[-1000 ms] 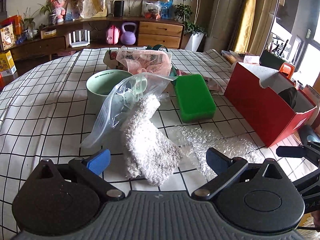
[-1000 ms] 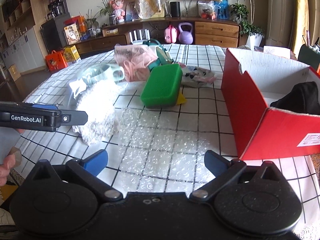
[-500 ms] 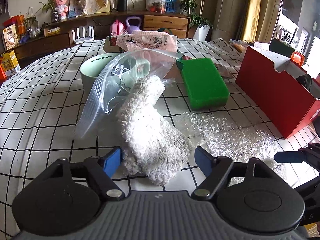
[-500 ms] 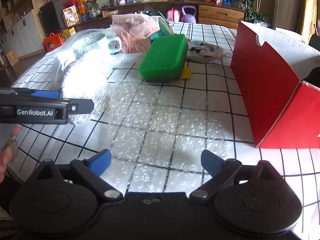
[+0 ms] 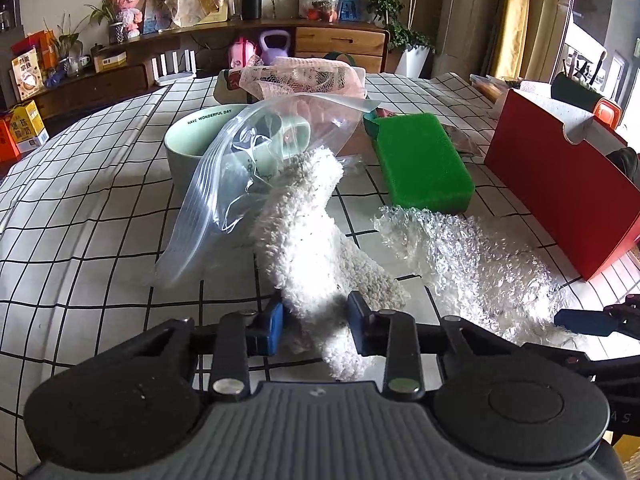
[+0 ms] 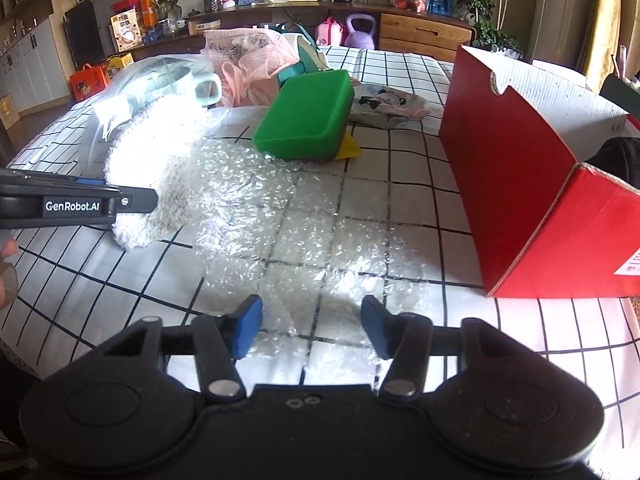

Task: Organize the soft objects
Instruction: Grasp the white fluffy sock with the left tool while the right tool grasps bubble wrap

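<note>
Black claw [image 6: 311, 326] bodies, blue pads [image 5: 274, 326] — white "GenRobot.AI" lettering, apparently silver screws.

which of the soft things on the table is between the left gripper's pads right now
The fluffy white sock; the left gripper is closing on its near end. The bubble wrap and green sponge lie apart.

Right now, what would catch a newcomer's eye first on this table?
A fluffy white sock lies at the front, and the left gripper is closing its jaws on the near end. Right of it sits a bright green sponge, and further right an open red box.
</note>
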The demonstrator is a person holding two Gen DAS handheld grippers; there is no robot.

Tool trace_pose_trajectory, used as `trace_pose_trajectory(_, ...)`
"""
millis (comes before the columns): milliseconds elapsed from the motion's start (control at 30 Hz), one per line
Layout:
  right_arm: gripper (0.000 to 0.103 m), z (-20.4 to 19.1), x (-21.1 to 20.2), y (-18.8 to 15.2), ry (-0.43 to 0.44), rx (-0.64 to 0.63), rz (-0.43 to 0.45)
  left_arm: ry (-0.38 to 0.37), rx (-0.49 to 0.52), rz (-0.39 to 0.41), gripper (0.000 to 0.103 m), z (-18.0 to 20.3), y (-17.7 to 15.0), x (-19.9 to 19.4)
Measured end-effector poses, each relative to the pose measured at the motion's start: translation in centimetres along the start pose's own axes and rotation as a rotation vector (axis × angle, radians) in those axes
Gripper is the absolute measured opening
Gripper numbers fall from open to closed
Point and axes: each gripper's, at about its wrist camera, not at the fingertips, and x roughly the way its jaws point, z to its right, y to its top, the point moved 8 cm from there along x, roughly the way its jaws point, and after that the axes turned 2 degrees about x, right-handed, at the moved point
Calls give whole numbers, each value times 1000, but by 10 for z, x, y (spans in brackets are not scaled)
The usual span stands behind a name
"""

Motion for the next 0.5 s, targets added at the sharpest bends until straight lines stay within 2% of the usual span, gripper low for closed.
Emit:
trace_pose_trajectory(67,34,1,-1,0,-5,3,1,-3,6,7,24,2,1,-2)
trace_pose_trajectory(233,17,6,-6,0,-15,28,12,-24,21,22,17,5,4,-7)
trace_pose_trajectory(500,12,18,-25,3,-9,94,55,-53,58,49,12,12,11,-17)
